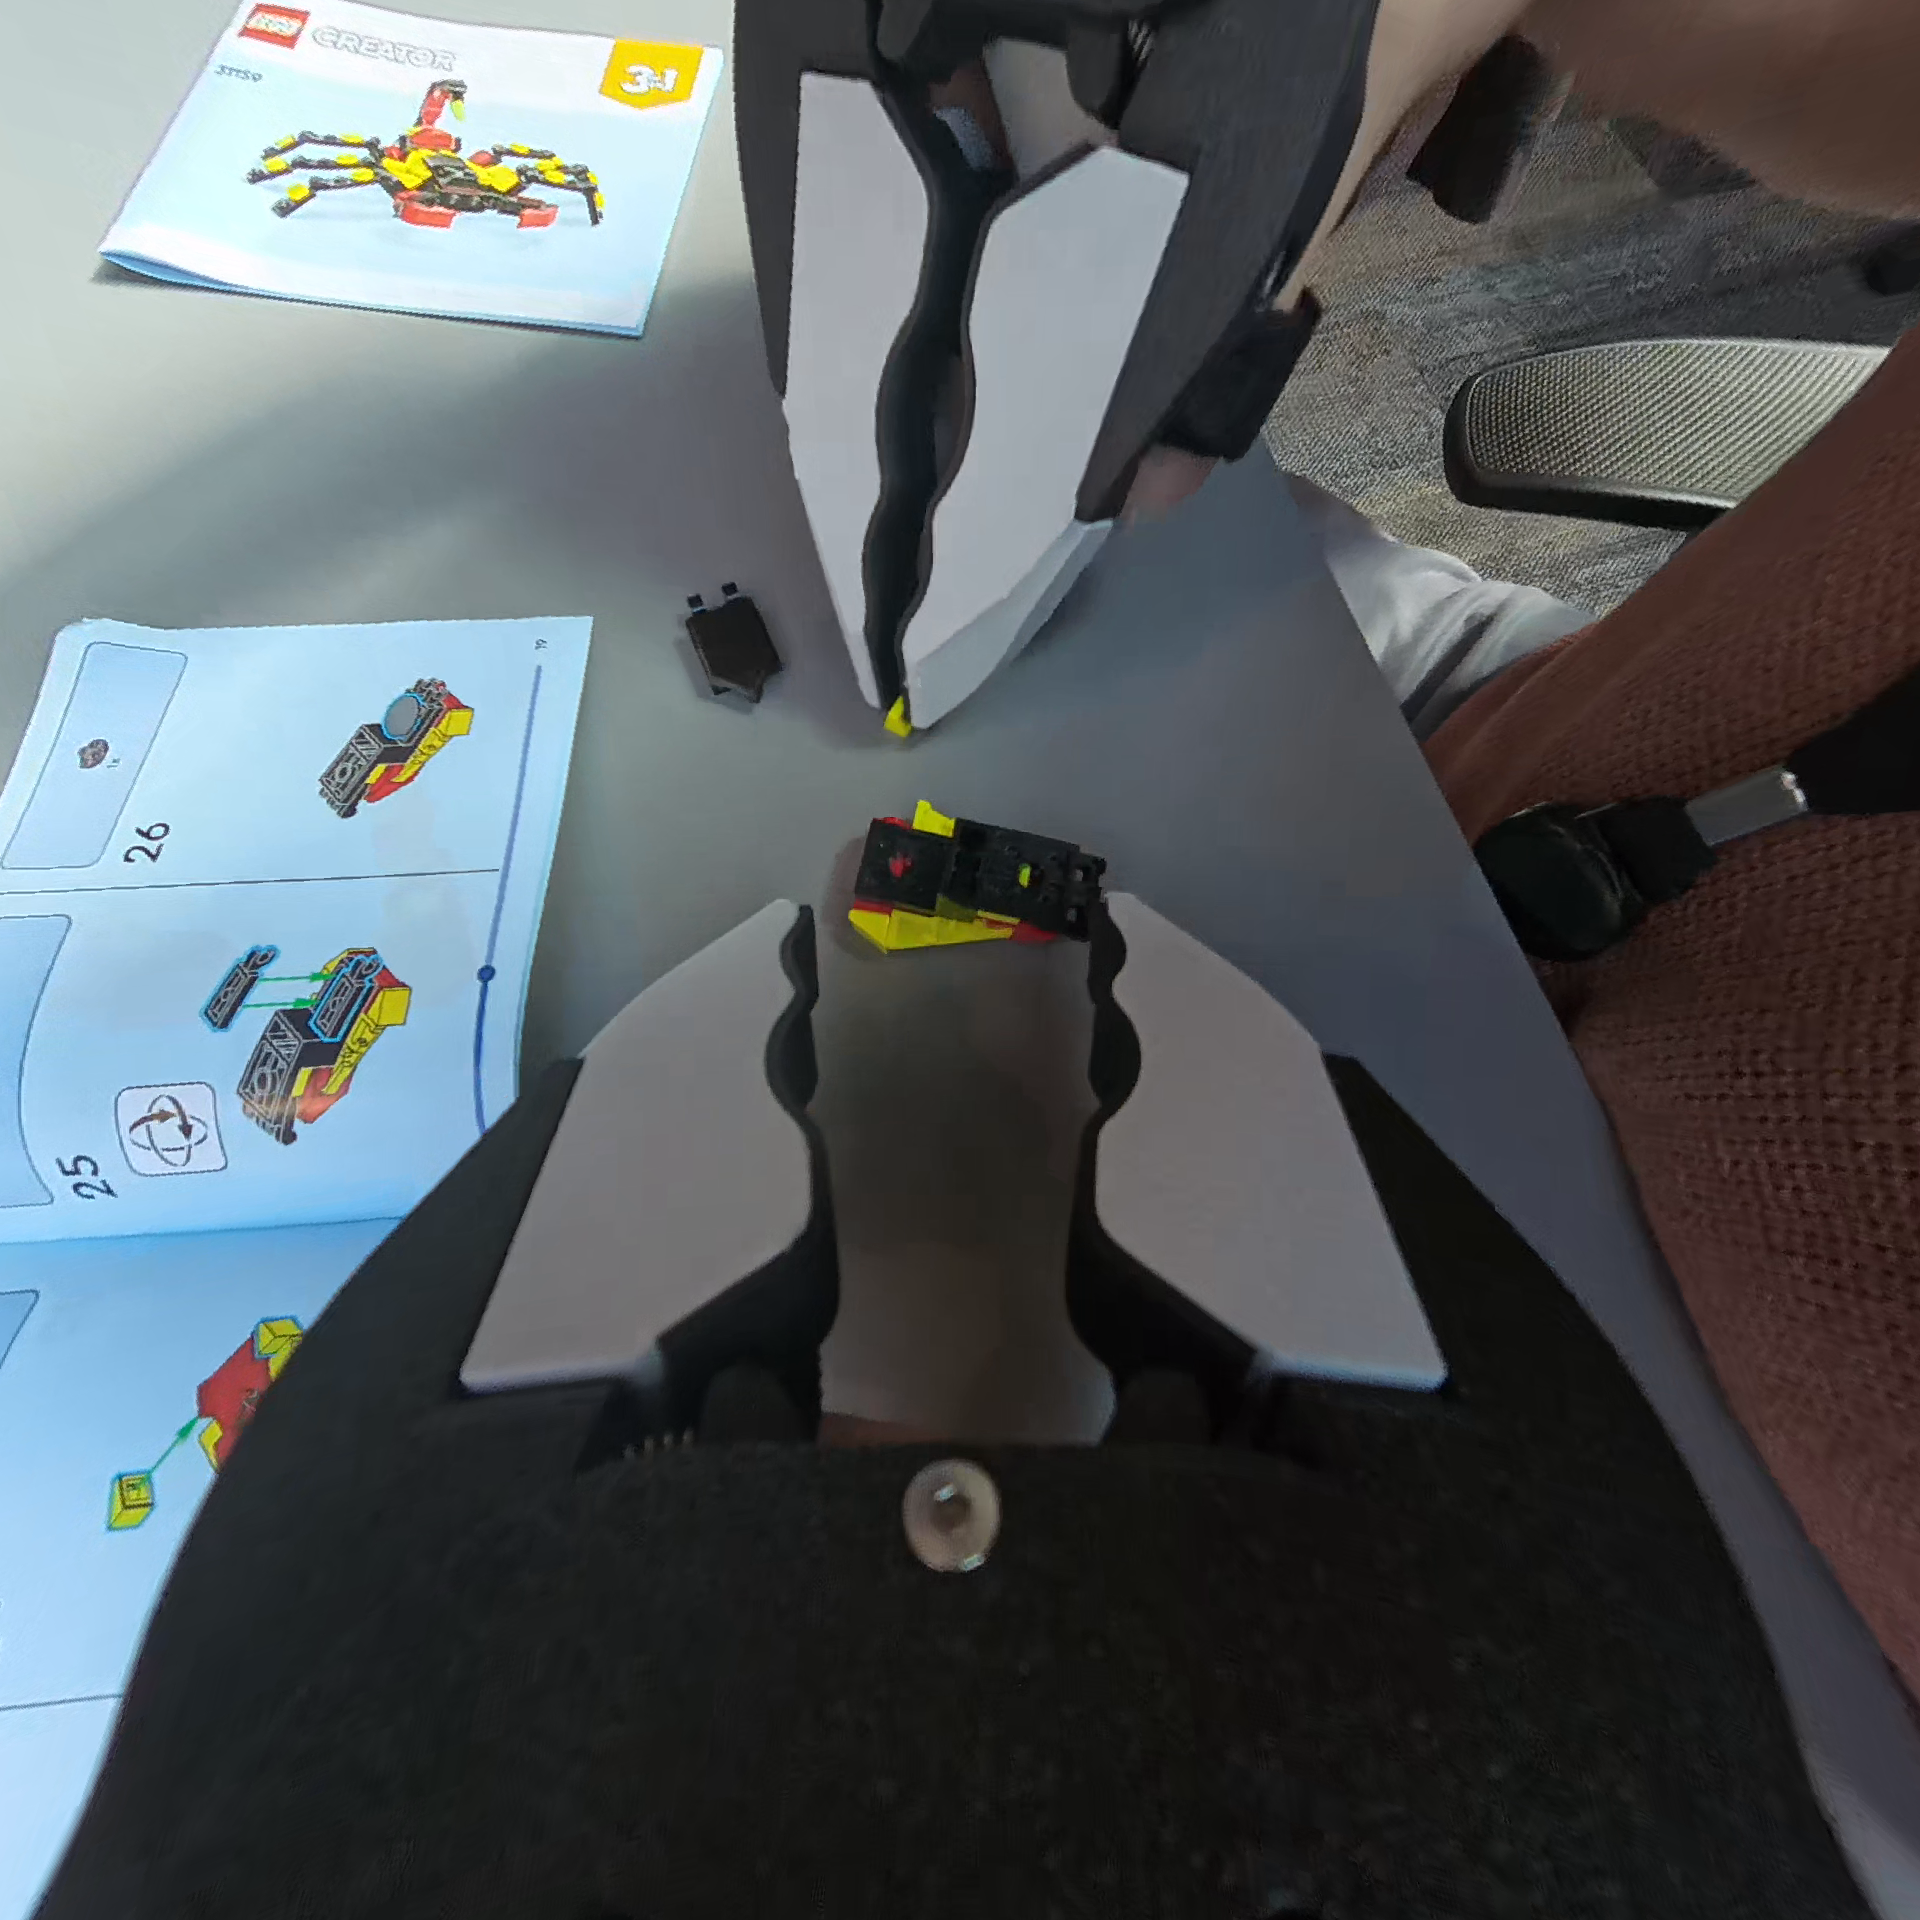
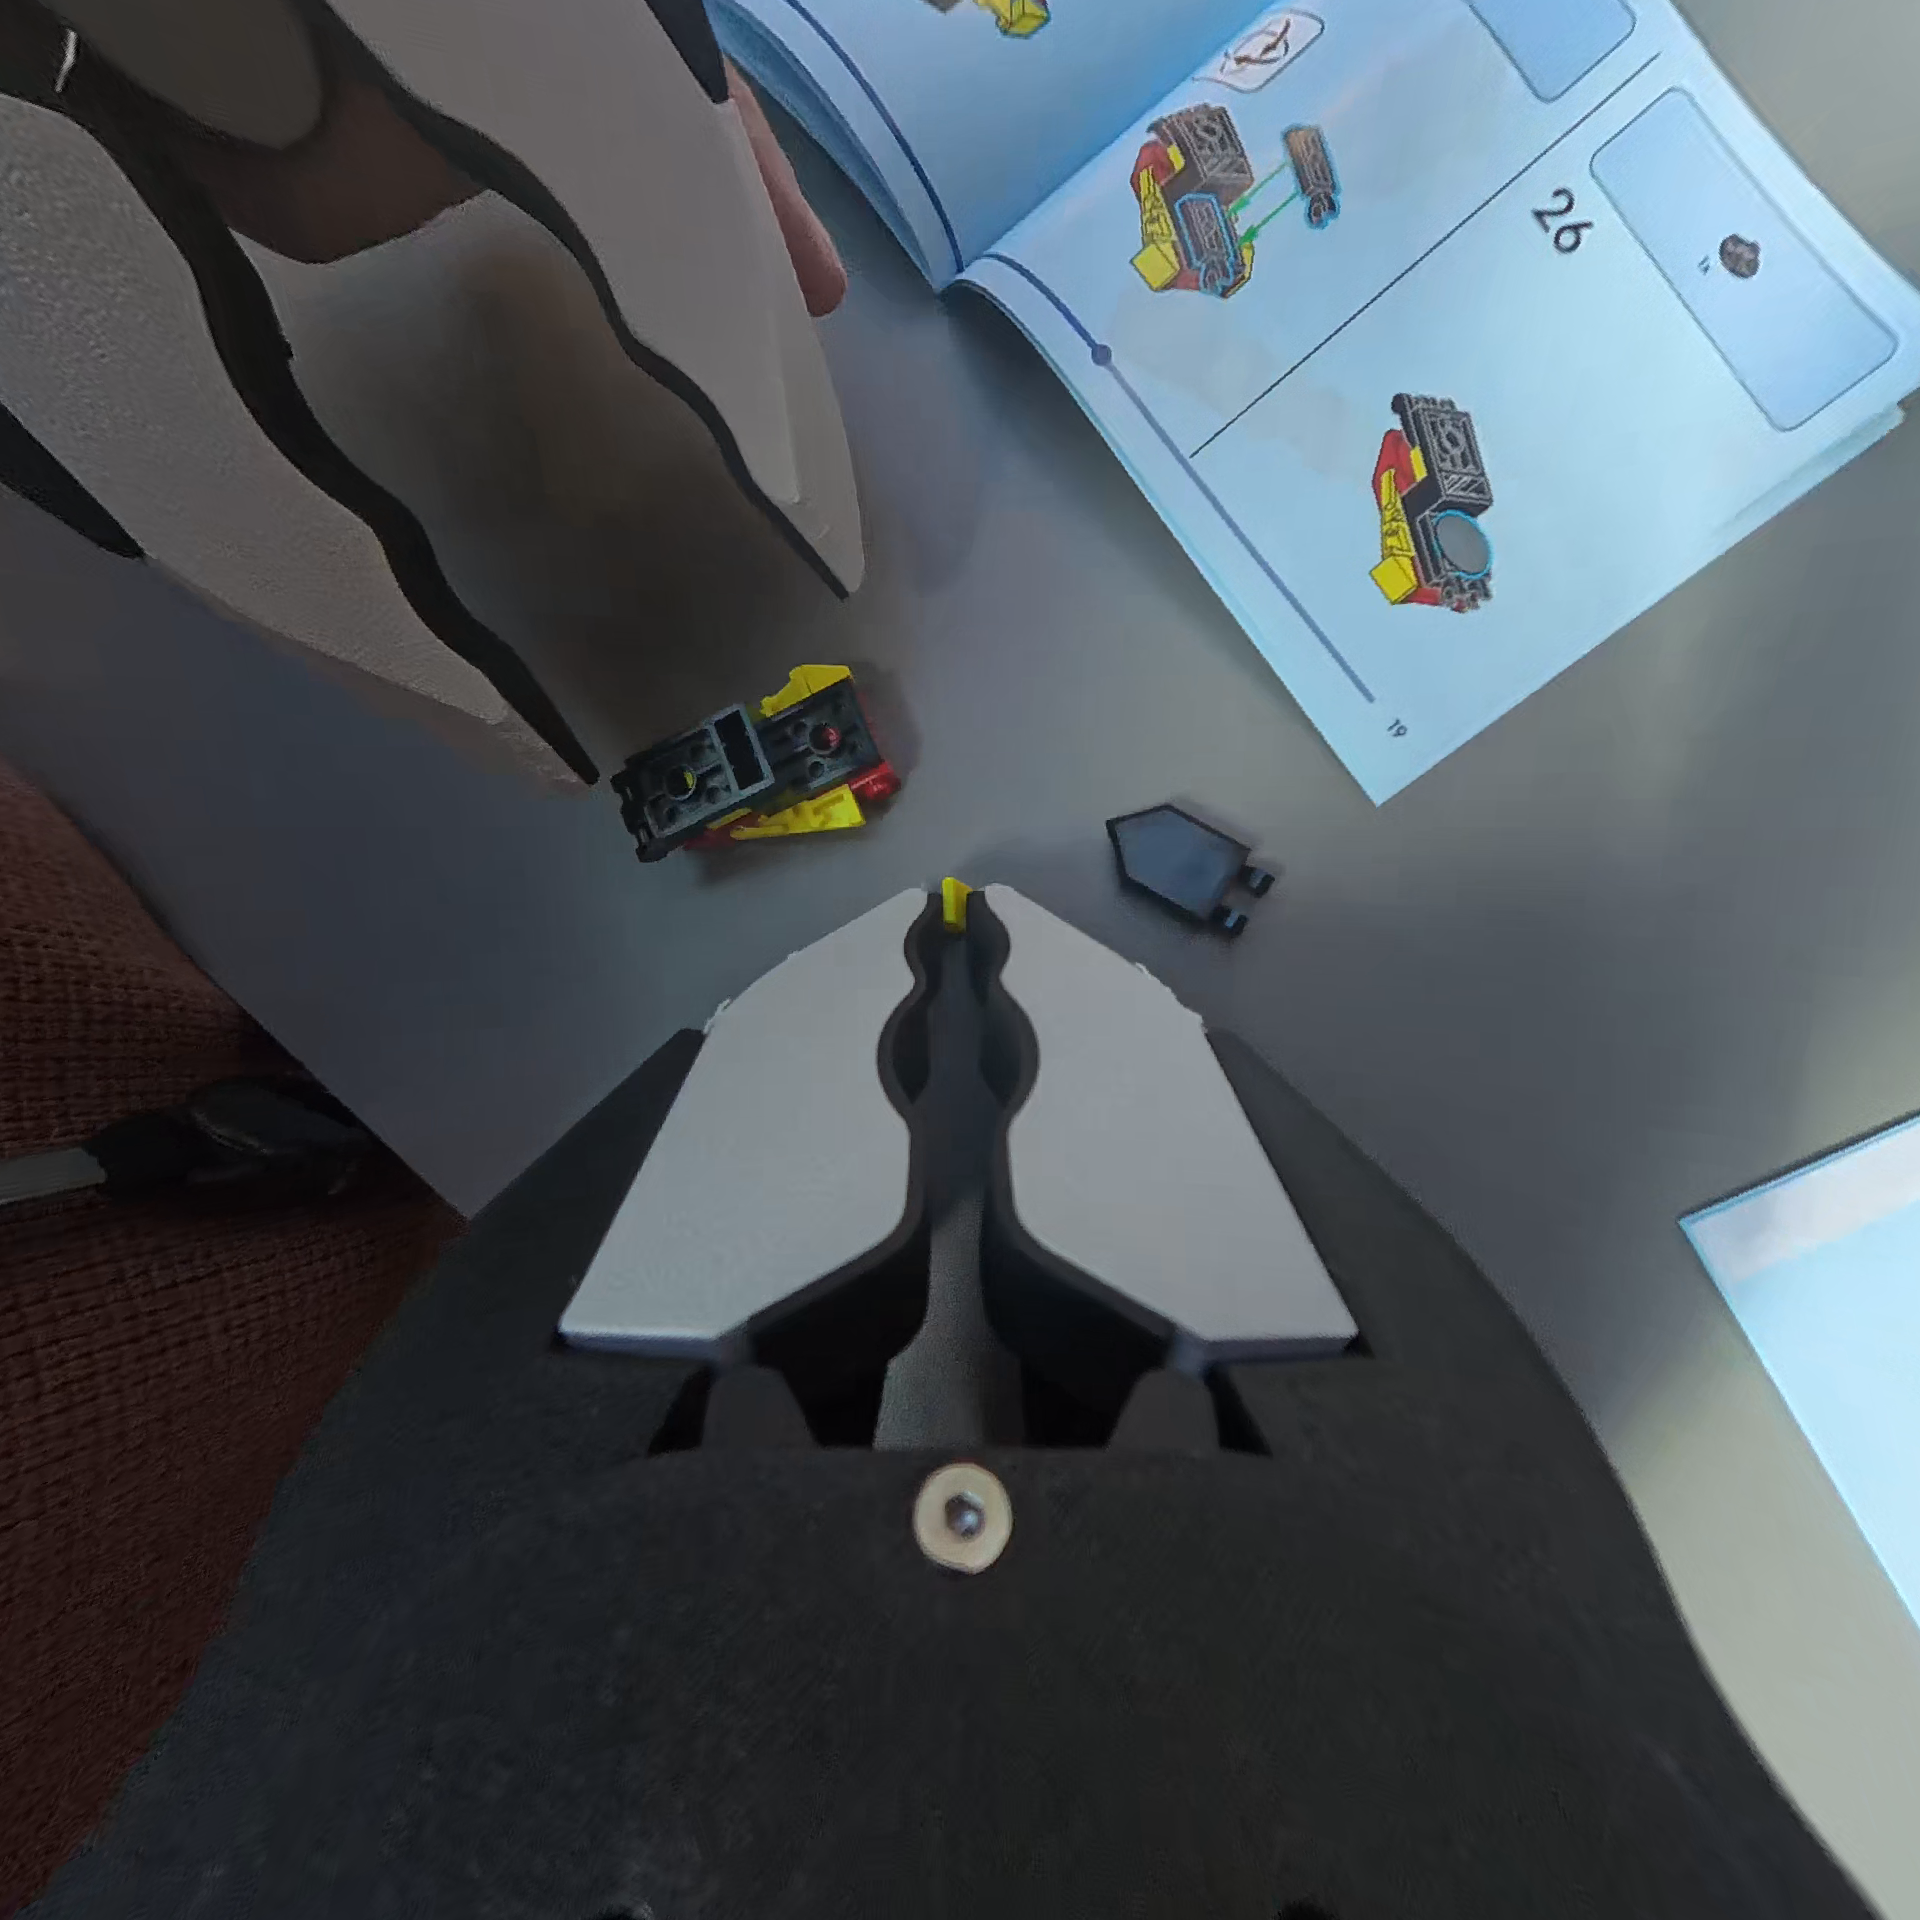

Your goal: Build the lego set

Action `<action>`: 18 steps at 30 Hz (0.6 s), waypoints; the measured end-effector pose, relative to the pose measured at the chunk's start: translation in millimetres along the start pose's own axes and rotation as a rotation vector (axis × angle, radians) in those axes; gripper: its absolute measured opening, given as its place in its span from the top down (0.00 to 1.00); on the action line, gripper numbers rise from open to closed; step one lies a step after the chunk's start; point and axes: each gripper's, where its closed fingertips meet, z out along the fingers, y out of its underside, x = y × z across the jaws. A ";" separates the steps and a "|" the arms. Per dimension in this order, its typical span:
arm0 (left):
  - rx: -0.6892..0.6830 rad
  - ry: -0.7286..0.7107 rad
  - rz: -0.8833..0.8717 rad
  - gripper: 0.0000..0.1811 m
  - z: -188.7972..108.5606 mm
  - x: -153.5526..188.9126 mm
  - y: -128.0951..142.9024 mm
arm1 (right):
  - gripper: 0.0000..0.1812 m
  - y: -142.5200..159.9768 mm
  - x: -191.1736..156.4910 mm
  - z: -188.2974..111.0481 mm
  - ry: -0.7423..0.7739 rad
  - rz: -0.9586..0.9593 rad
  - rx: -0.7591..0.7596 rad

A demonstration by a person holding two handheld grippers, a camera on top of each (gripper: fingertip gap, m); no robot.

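Lego model [image 1: 971, 883] on grey table [image 1: 416, 468], carpet [image 1: 1558, 260] beyond.

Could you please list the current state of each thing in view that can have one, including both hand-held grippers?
Left hand-held gripper: open, nothing between its fingers, just behind the model.
Right hand-held gripper: shut on yellow piece.
Model: partly built, lying on the table, not gripped.
Black piece: loose, flat on the table.
Open booklet: open, flat.
Second booklet: closed, cover up.
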 end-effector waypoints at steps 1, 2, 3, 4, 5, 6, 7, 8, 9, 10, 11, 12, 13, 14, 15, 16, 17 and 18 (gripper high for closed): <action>-0.014 0.002 0.011 0.72 0.2 1.3 1.7 | 0.98 3.3 -2.6 -1.9 -0.021 0.024 -0.045; -0.023 0.004 0.020 0.72 0.6 2.4 2.8 | 0.98 6.0 -3.1 -3.4 -0.030 0.029 -0.095; -0.026 0.004 0.028 0.72 1.2 2.4 2.9 | 0.98 6.5 0.9 -4.5 -0.008 0.009 -0.137; -0.027 0.006 0.032 0.72 2.0 2.3 3.2 | 0.98 7.3 3.7 -5.0 0.003 -0.012 -0.188; -0.028 0.009 0.035 0.72 3.0 1.9 3.4 | 0.98 8.1 4.0 -5.3 -0.002 -0.030 -0.240; -0.025 0.007 0.039 0.72 3.7 1.3 3.2 | 0.98 7.2 4.9 -4.9 0.000 -0.051 -0.274; -0.022 0.003 0.045 0.72 4.0 0.8 2.9 | 0.98 4.5 6.6 -3.6 0.014 -0.074 -0.286; -0.017 -0.002 0.053 0.72 3.6 0.6 2.5 | 0.98 2.2 7.0 -2.0 0.025 -0.093 -0.289; -0.012 -0.008 0.059 0.72 2.9 0.6 2.2 | 0.96 0.1 5.1 -1.5 0.027 -0.114 -0.283; -0.006 -0.012 0.062 0.72 2.0 0.5 2.2 | 0.93 -2.7 3.0 -2.5 0.030 -0.137 -0.264; 0.001 -0.015 0.060 0.72 0.9 0.5 2.3 | 0.91 -6.4 1.2 -4.8 0.034 -0.163 -0.232; 0.010 -0.015 0.056 0.72 -0.3 0.6 2.2 | 0.91 -9.1 0.5 -8.5 0.044 -0.176 -0.204; 0.019 -0.015 0.053 0.72 -1.5 0.5 2.2 | 0.90 -11.1 0.8 -12.7 0.055 -0.194 -0.179; 0.023 -0.018 0.051 0.72 -2.6 0.0 2.6 | 0.90 -12.5 1.7 -17.0 0.071 -0.235 -0.148; 0.022 -0.023 0.052 0.72 -3.8 -1.0 3.6 | 0.91 -11.6 4.3 -20.6 0.094 -0.280 -0.125; 0.020 -0.028 0.054 0.72 -4.8 -2.0 4.6 | 0.92 -8.9 5.4 -22.1 0.100 -0.325 -0.113; 0.019 -0.030 0.055 0.72 -5.4 -2.6 5.7 | 0.93 -5.9 3.6 -21.7 0.085 -0.371 -0.095; 0.019 -0.031 0.054 0.72 -5.8 -2.8 6.3 | 0.94 -3.4 3.0 -20.1 0.077 -0.390 -0.073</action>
